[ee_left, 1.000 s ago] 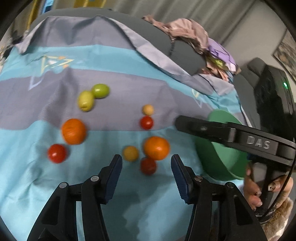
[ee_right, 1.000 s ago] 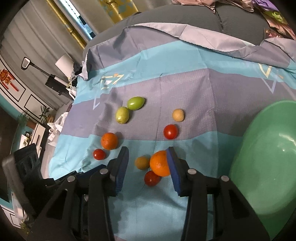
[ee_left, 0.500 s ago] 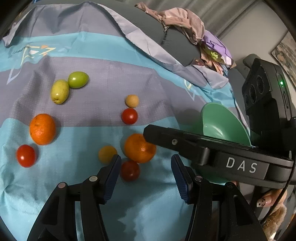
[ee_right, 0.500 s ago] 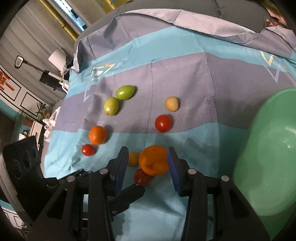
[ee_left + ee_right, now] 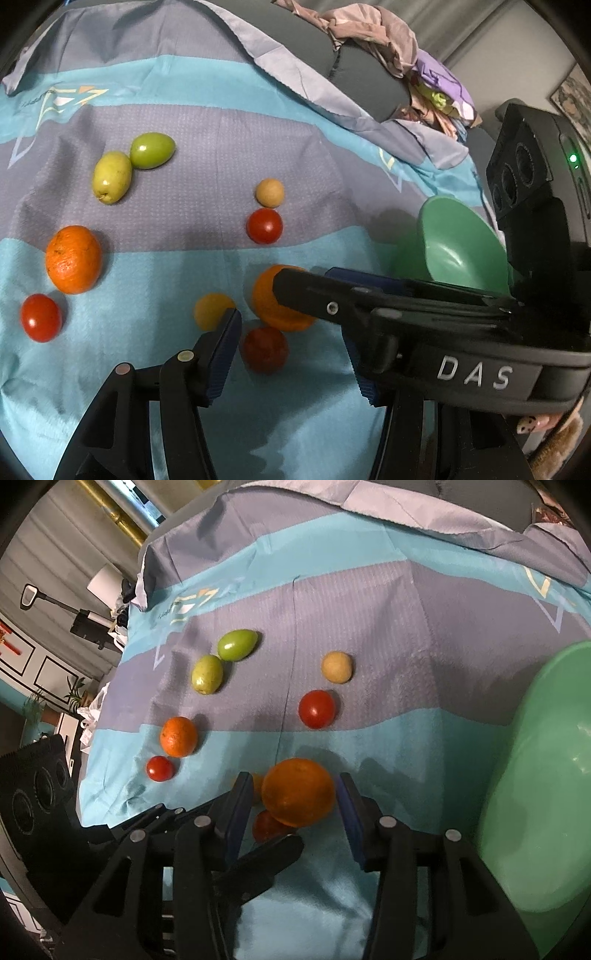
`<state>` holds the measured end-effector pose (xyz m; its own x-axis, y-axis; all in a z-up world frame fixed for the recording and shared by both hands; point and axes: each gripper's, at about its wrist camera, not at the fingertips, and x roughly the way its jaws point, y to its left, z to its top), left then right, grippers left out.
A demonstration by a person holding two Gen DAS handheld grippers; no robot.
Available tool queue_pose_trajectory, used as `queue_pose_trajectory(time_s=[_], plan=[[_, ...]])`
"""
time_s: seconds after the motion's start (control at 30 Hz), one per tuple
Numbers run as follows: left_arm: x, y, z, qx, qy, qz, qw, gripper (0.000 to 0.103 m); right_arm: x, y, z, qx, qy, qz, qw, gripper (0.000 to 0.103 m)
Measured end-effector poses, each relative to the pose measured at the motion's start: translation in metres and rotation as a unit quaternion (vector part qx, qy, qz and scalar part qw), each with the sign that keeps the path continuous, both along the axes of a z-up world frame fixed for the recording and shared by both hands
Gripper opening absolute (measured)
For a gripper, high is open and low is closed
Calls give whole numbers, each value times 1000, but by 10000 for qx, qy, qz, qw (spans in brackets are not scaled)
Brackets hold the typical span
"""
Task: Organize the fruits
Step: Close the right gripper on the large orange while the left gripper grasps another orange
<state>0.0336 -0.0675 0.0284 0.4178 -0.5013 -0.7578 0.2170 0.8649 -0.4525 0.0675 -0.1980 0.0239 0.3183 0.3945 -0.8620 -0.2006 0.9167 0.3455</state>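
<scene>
Several fruits lie on a blue and grey striped cloth (image 5: 147,424). My right gripper (image 5: 293,805) is open, its fingers on either side of an orange (image 5: 297,792), which also shows in the left wrist view (image 5: 273,302). A red tomato (image 5: 264,349) and a small yellow fruit (image 5: 212,310) lie beside it. My left gripper (image 5: 295,350) is open and empty, just short of that tomato. The right gripper's arm (image 5: 406,325) crosses in front of my left one. A green bowl (image 5: 546,775) stands to the right, tilted in the left wrist view (image 5: 461,251).
Further off lie a second orange (image 5: 74,258), a red tomato (image 5: 40,317), two green fruits (image 5: 129,166), a tan fruit (image 5: 270,192) and another red tomato (image 5: 264,226). Crumpled clothes (image 5: 388,44) lie on the grey sofa back behind.
My right gripper has moved forward until its open fingers sit on either side of the orange. My left gripper has moved closer to the fruit cluster.
</scene>
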Motion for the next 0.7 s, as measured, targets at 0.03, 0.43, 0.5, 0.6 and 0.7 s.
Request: queue_pose_trajectory(time_s=[0.03,0.43,0.5,0.6,0.7], plan=[[1,-1,-1,-10,-1,-6,10000,56,1,1,-1,-29,9,-3,10000,48],[4,-2,-9,-45,77,-29,10000,56,5,5,-12,-94,147,33,9998,50],[4,-3,-11,-25,82,-37,10000,56,5,6,-15,-97,196,62,9997,50],[5,-1,-13,-54,132,-34,9999,56,5,5,-17,-47,258,49,9996,50],[0,6,-9,-94,146,13,9998,56,5,4,-16,-34,215,48,9998,50]])
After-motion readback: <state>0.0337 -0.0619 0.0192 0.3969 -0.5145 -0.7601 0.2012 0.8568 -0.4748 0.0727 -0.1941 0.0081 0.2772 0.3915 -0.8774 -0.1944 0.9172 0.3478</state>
